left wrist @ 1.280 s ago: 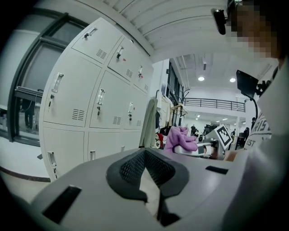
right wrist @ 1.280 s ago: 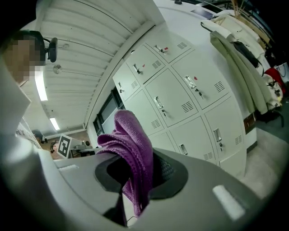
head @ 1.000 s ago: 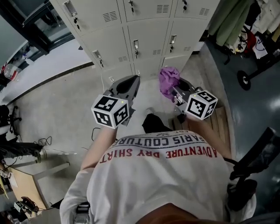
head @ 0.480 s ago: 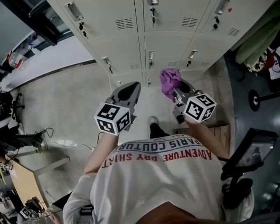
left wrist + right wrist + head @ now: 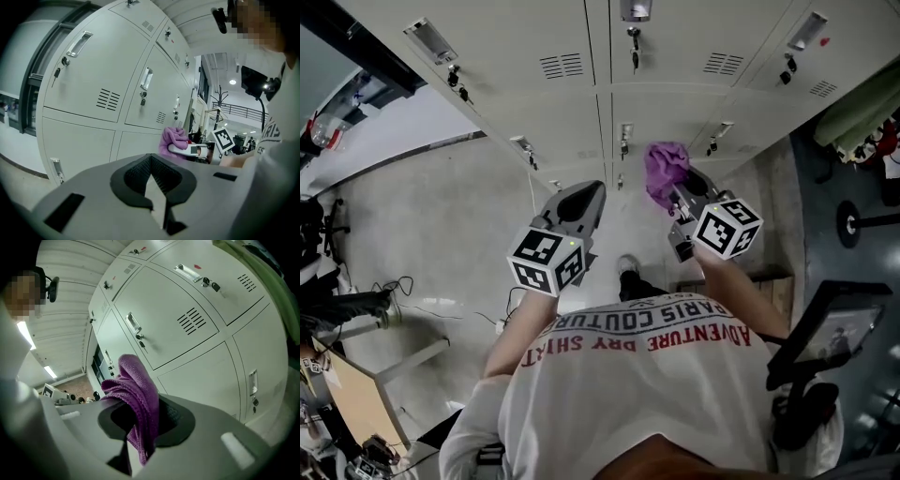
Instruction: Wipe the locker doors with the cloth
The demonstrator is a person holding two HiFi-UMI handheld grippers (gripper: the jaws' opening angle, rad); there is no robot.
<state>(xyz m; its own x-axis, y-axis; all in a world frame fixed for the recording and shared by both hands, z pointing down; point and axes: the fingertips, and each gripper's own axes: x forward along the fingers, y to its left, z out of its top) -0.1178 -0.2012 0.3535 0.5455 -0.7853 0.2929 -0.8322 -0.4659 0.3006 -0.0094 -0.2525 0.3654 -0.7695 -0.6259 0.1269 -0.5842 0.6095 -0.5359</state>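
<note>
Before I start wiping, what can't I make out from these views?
Head view: whether the purple cloth touches the locker doors; the steep angle hides any gap.
Head view: the lowest doors are partly hidden behind the left hand-held gripper and right hand-held gripper.
All views: dirt on the doors, too small to see.
Head view: the top row is cut off by the upper edge.

lockers (image 5: 572, 103): painted sheet metal, pale, smooth, matt with a weak sheen.
handles (image 5: 78, 43): bare metal, bright, glossy.
cloth (image 5: 138, 394): purple textile, soft, fine fuzzy pile, matt.
left gripper (image 5: 151, 161): grey plastic shell, smooth, matt.
pads (image 5: 133, 177): black, ribbed, rubber-like, dull.
right gripper (image 5: 140, 420): the same grey matt plastic.
cube (image 5: 546, 261): flat matt faces, black and white print.
floor (image 5: 422, 216): hard, grey, smooth, slightly shiny, looks like concrete.
shirt (image 5: 656, 384): white cloth, matt, printed letters.
</note>
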